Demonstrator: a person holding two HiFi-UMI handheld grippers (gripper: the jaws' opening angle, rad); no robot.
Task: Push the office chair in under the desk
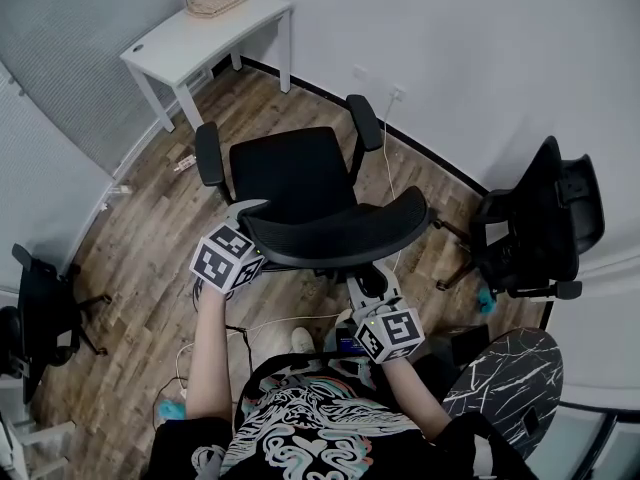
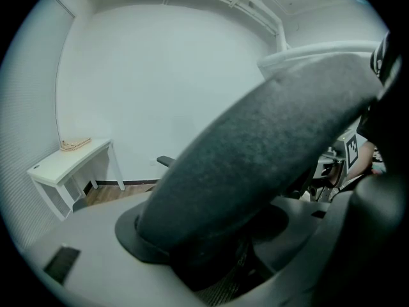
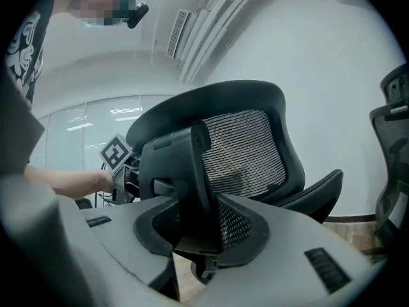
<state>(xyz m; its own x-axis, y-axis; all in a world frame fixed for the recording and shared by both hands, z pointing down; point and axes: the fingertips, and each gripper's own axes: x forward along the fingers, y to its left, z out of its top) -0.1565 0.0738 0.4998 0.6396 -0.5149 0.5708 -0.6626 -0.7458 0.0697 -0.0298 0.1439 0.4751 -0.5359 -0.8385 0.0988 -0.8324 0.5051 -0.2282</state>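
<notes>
progress: we judge the push as barely begun or not begun. We have a hold on the chair, but it is nowhere near home.
desk (image 1: 190, 40): white, in the far corner by the walls, with open space under it from what we can see.
office chair (image 1: 300, 180): out on the wood floor (image 1: 150, 258), well apart from the desk. Its seat and armrests point roughly toward the desk, and bare floor lies between the two.
left to do: roll it across that gap, line the seat up with the opening between the desk legs, slide it under, then let go.
backrest (image 2: 268, 139): nearest us. Its top rim runs between the left jaws.
back support (image 3: 179, 178): the black plastic spine behind the mesh. It sits between the right jaws.
left gripper (image 1: 252, 218): clamped on the rim at the backrest's left end, with the pads pressed against it.
right gripper (image 1: 368, 283): closed at a medium width on the back support, lower down behind the backrest.
risk: the two holds sit at different heights and off-centre, so we expect the chair to swivel under the push.
other chairs: one stands by the right wall (image 1: 540, 228), clear of the path.
containers: we see none in any view.
desk top: one flat tan object (image 1: 215, 3) lies at the far end. We can't tell what it is.
</notes>
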